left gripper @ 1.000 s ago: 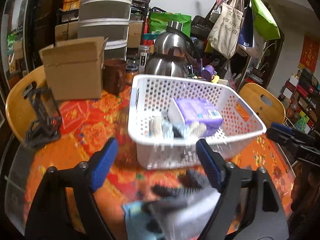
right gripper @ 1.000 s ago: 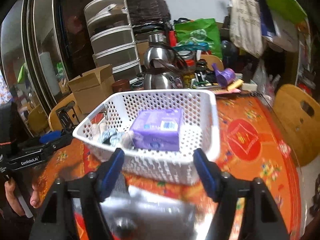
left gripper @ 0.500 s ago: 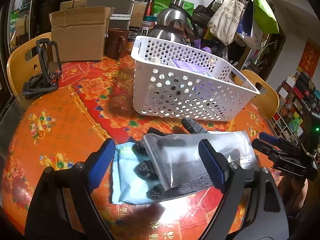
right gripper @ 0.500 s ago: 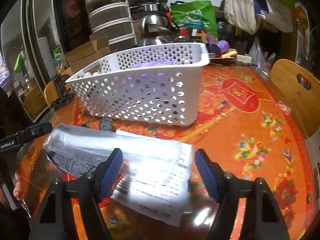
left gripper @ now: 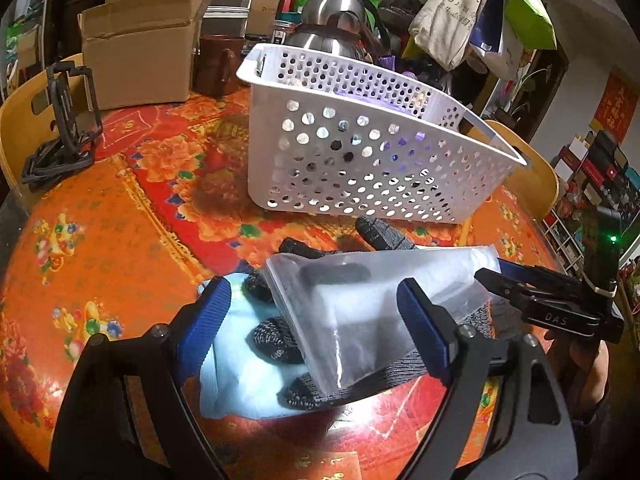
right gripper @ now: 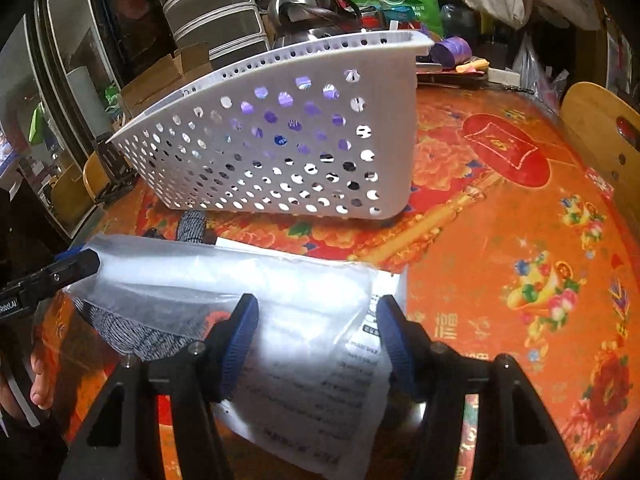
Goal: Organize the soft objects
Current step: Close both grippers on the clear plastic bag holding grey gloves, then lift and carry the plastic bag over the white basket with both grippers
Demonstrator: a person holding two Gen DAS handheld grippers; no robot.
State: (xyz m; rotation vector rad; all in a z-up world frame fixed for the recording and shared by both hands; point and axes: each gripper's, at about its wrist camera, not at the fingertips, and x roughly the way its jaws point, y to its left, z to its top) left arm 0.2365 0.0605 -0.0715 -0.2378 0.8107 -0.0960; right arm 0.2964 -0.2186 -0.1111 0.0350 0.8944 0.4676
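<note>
On the round table with its orange flowered cloth (left gripper: 100, 240), just in front of the white perforated basket (left gripper: 360, 160), lies a small heap of soft things: one clear plastic packet (left gripper: 368, 300) on top, one dark grey knitted glove (left gripper: 276, 340) under it with its fingers poking out, and one pale blue pouch (left gripper: 232, 368) at the bottom. Something purple already shows through the basket's holes; I cannot count what is inside.

The packet looks light, limp and slick. I'd guess it will sag and slide if pinched at a corner, so the flat printed end (right gripper: 320, 380) seems the place to take it. The glove should squash easily and grip well anywhere.

The right gripper (right gripper: 316, 340) straddles that printed end, its jaws closing with the packet between them, but the pads do not yet press on it. The left gripper (left gripper: 316, 328) hangs wide open over the heap, its blue pads (left gripper: 204, 320) to either side of the glove and packet, holding nothing.
</note>
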